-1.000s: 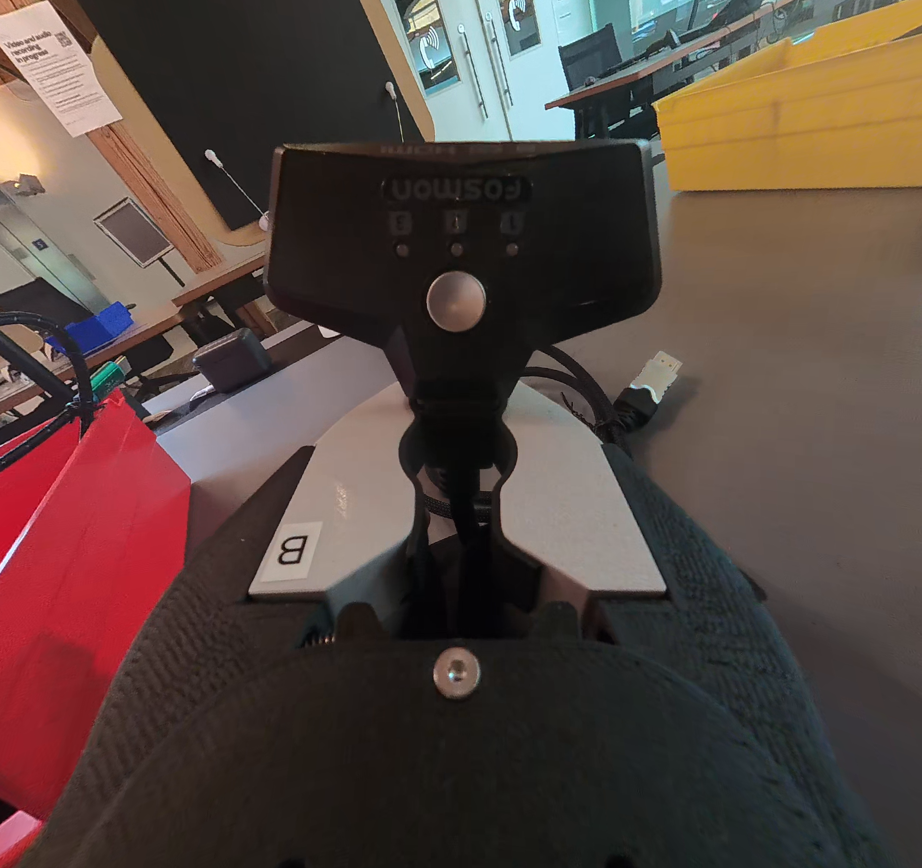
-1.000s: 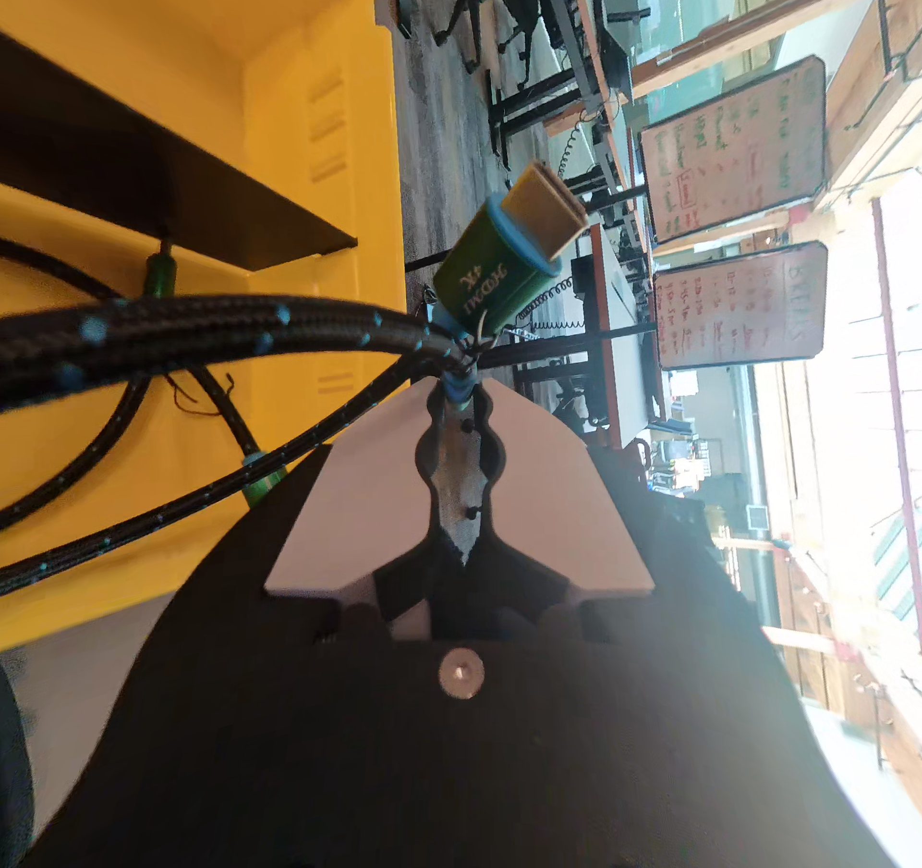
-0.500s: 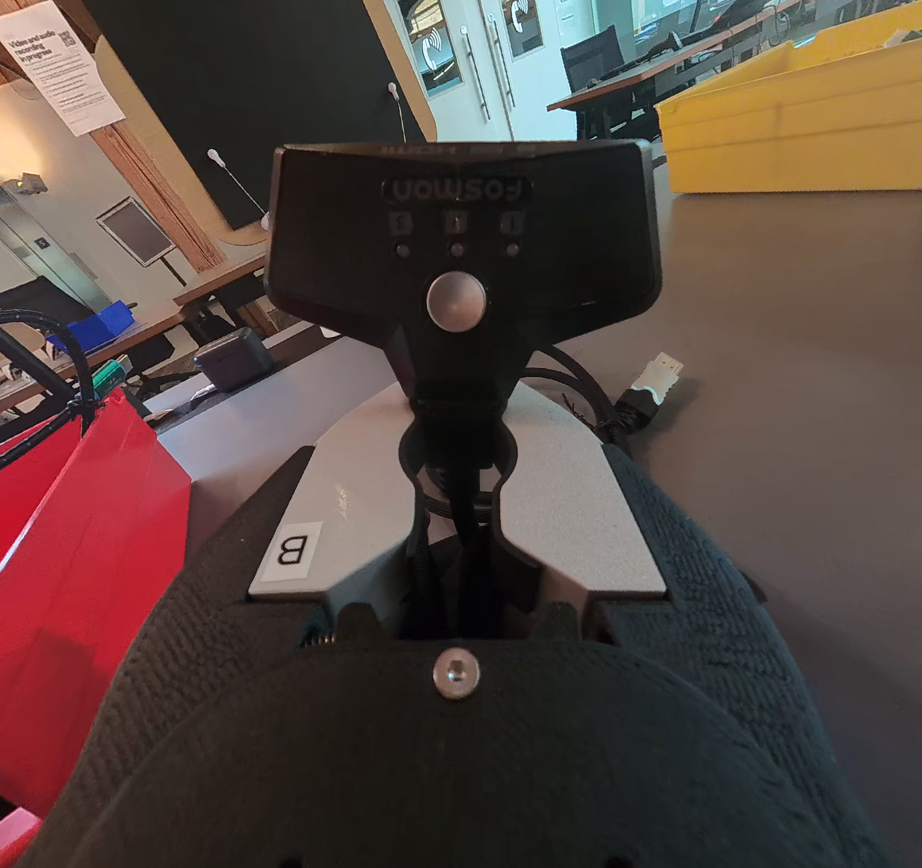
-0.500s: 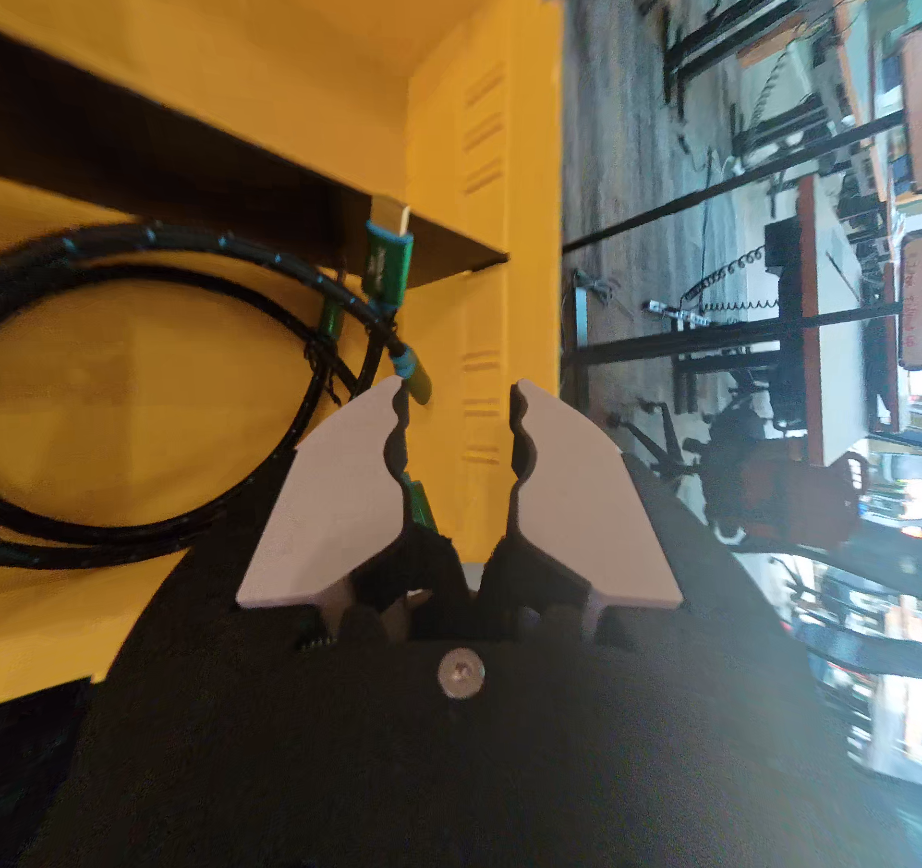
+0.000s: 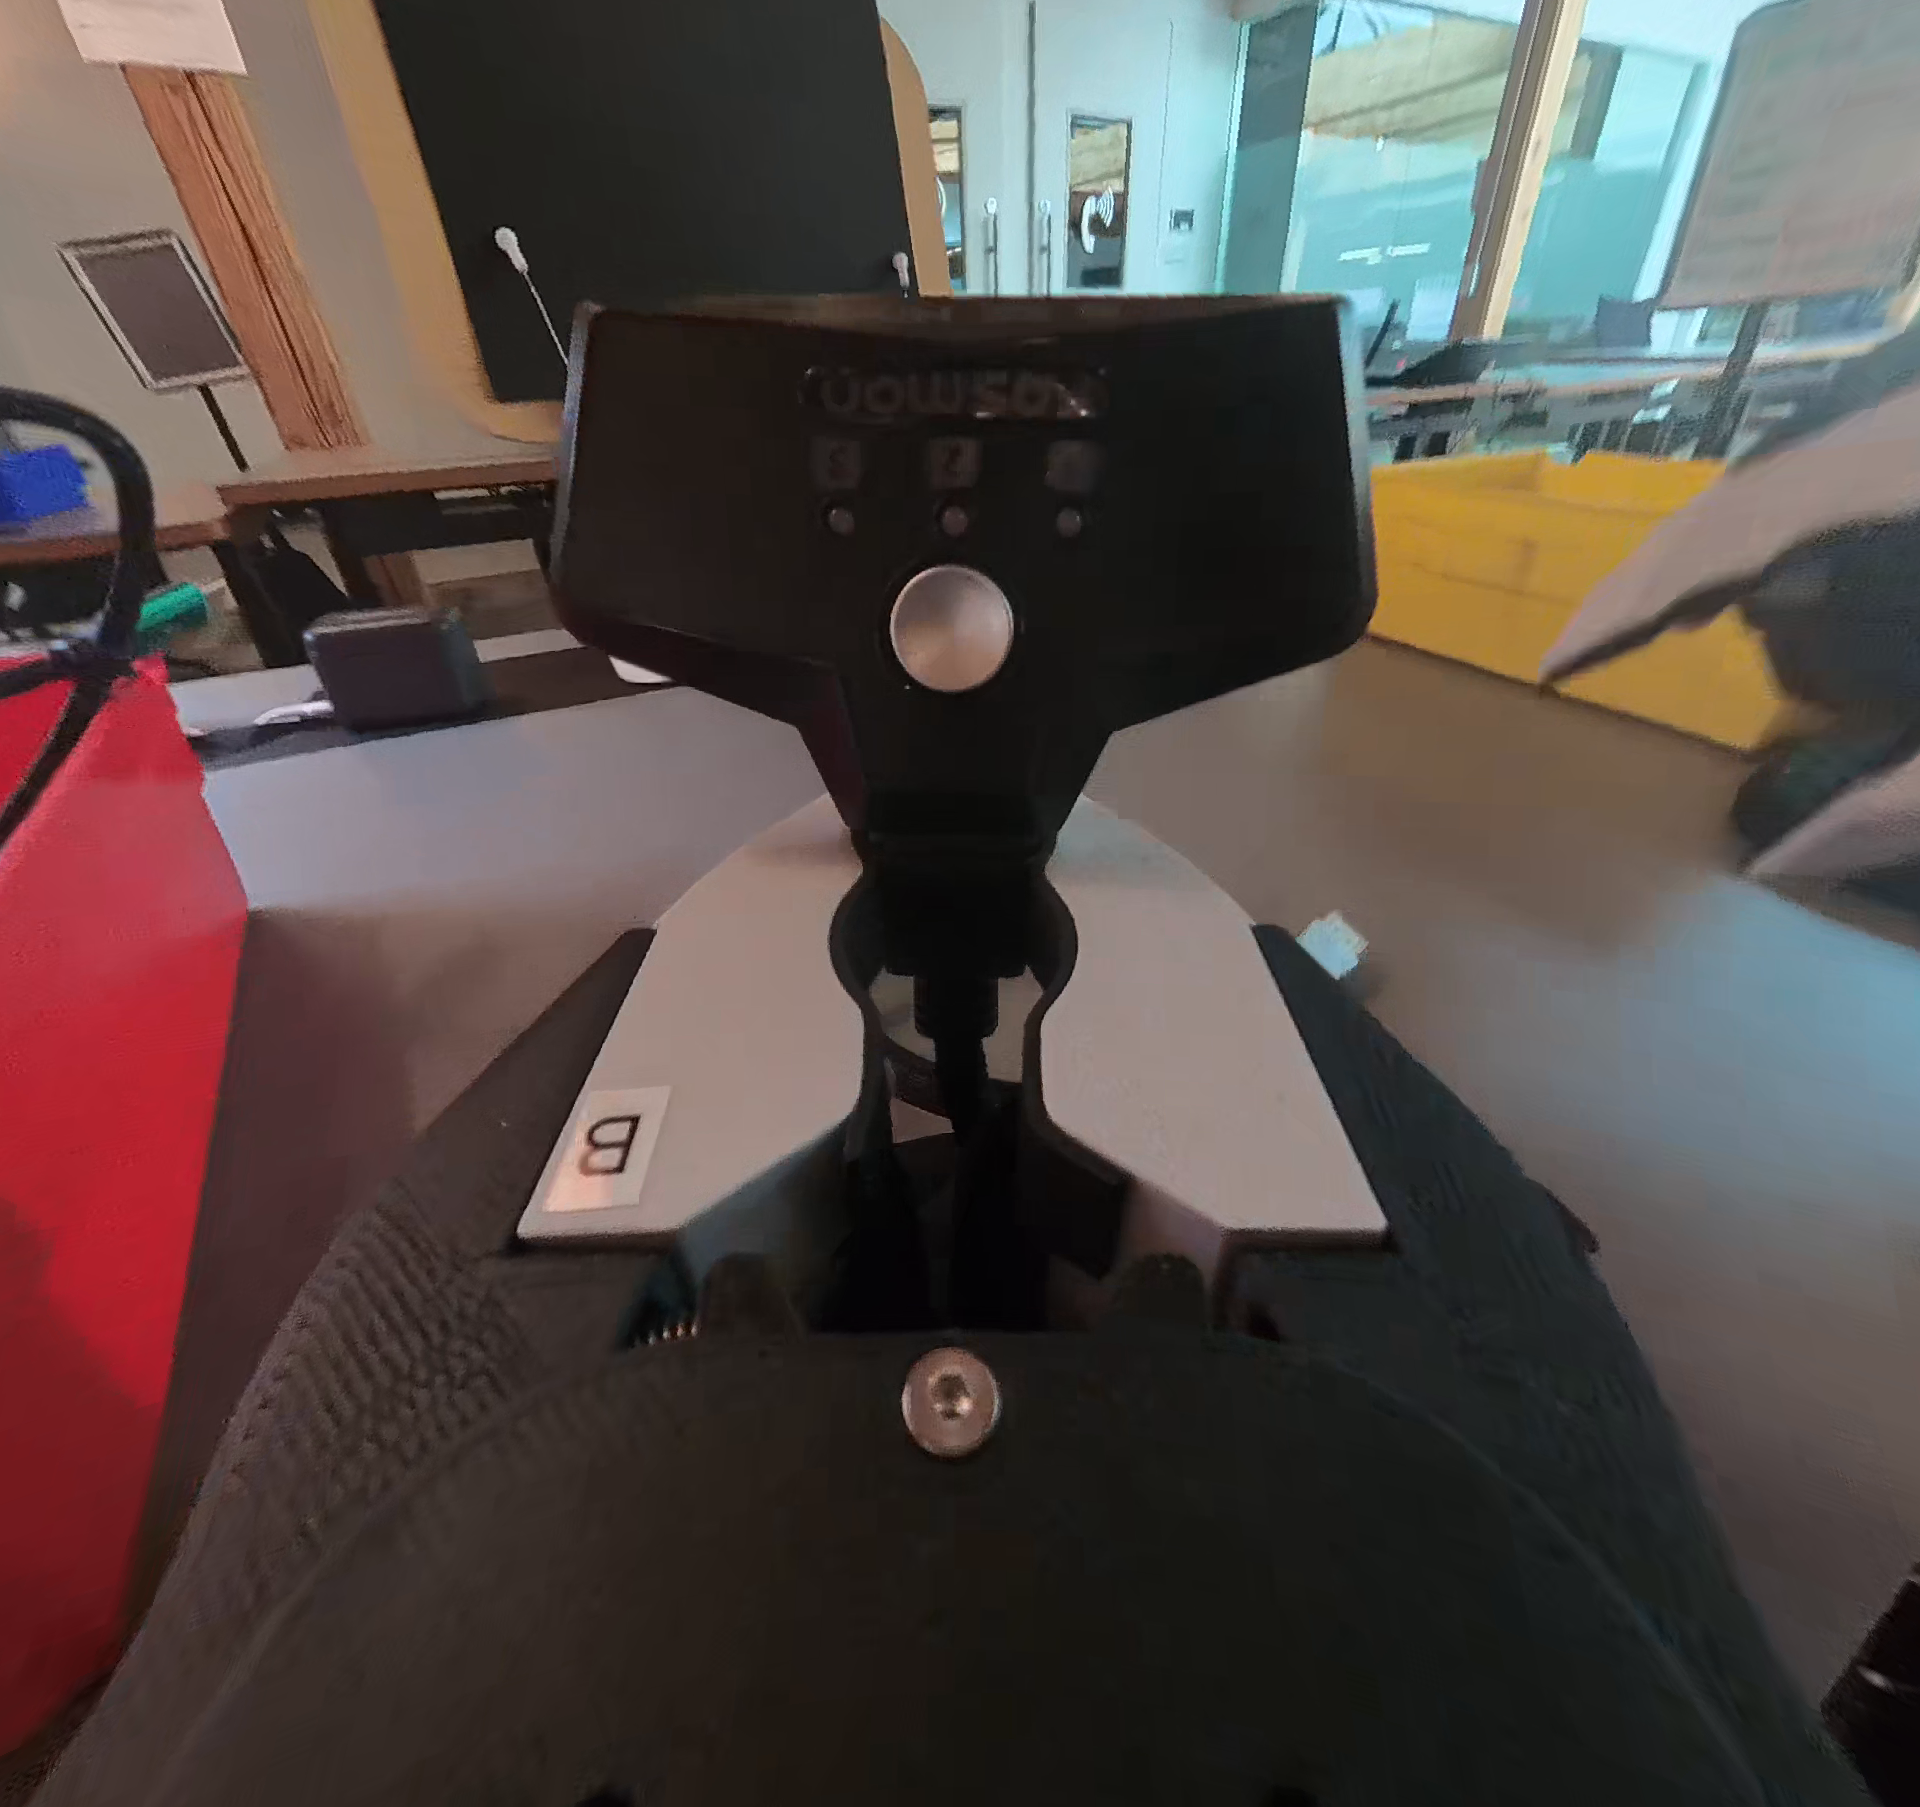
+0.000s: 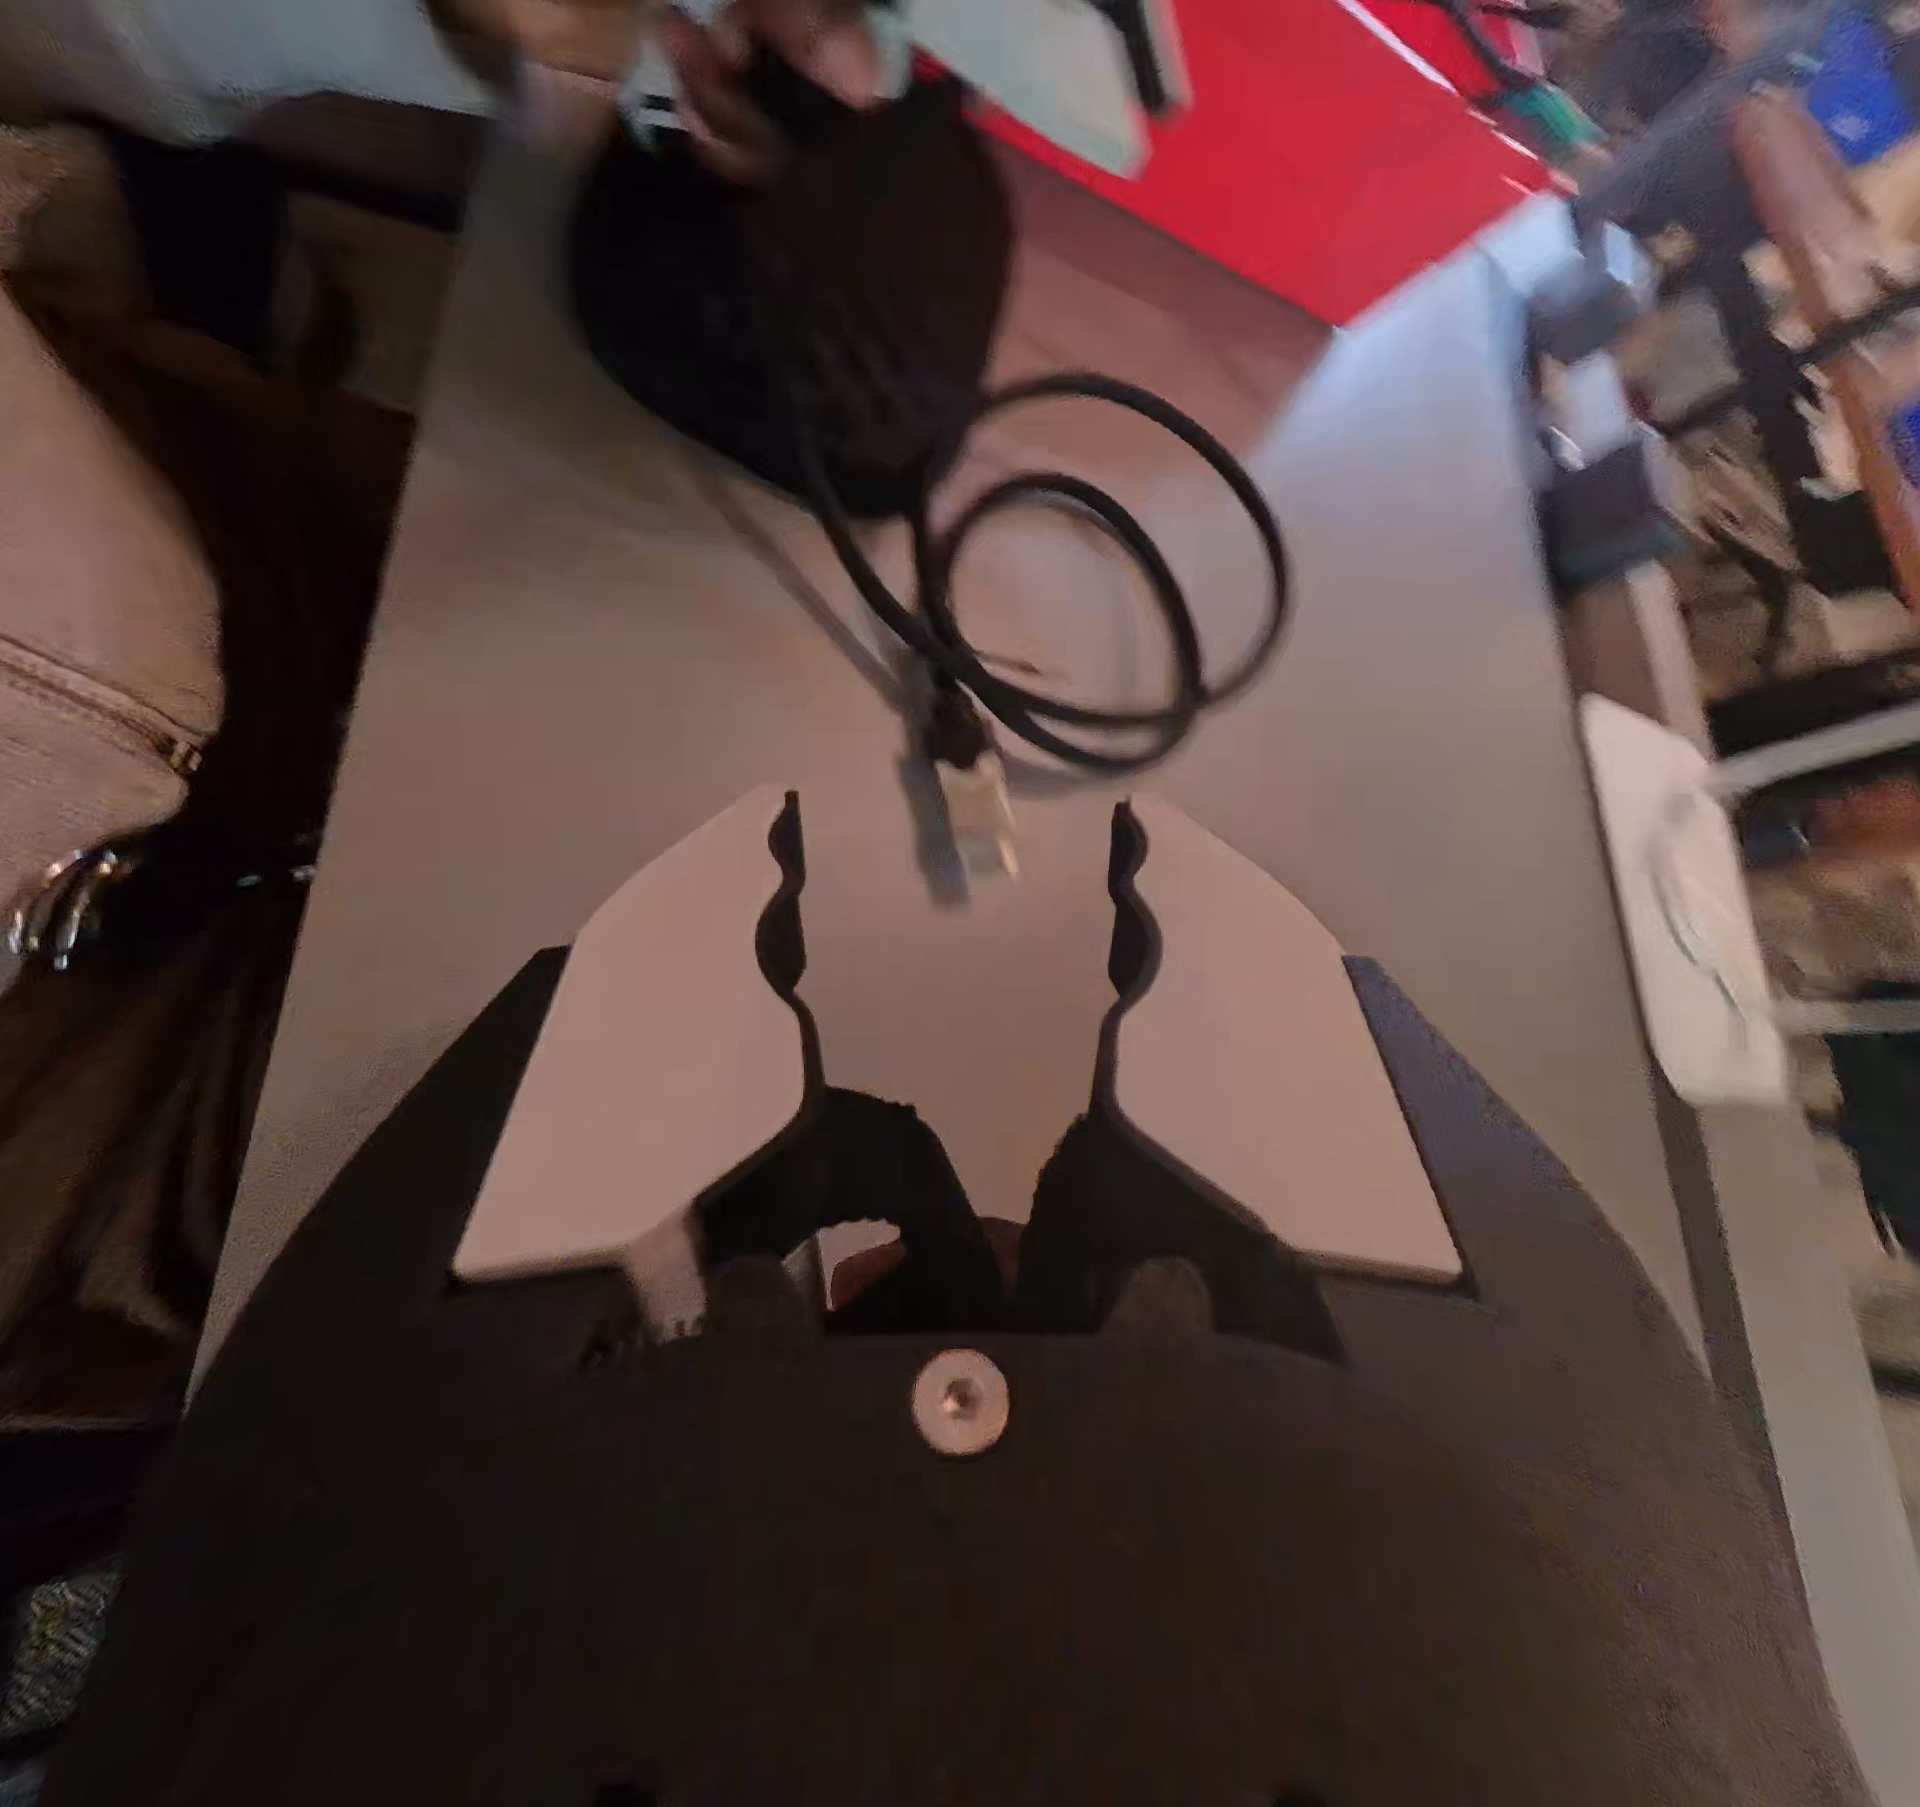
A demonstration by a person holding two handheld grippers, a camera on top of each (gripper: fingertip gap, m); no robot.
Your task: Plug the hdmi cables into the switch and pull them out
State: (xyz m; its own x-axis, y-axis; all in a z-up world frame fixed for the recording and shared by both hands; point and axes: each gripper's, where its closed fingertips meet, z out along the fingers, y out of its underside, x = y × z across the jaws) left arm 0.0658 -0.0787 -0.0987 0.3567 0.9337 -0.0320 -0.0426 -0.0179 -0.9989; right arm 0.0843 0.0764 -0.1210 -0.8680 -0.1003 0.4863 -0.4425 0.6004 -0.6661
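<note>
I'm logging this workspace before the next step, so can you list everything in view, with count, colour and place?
switch: one, black, held up in the left gripper
cable: one, black, coiled on the table, silver plug just ahead of the right gripper
table: one, grey, under both grippers
red bin: one, at the table's left
yellow bin: one, far right on the table
small box: one, dark grey, far left of the table
left gripper: one, black with grey fingers, shut on the switch's stem
right gripper: one, black with grey fingers, open
</note>
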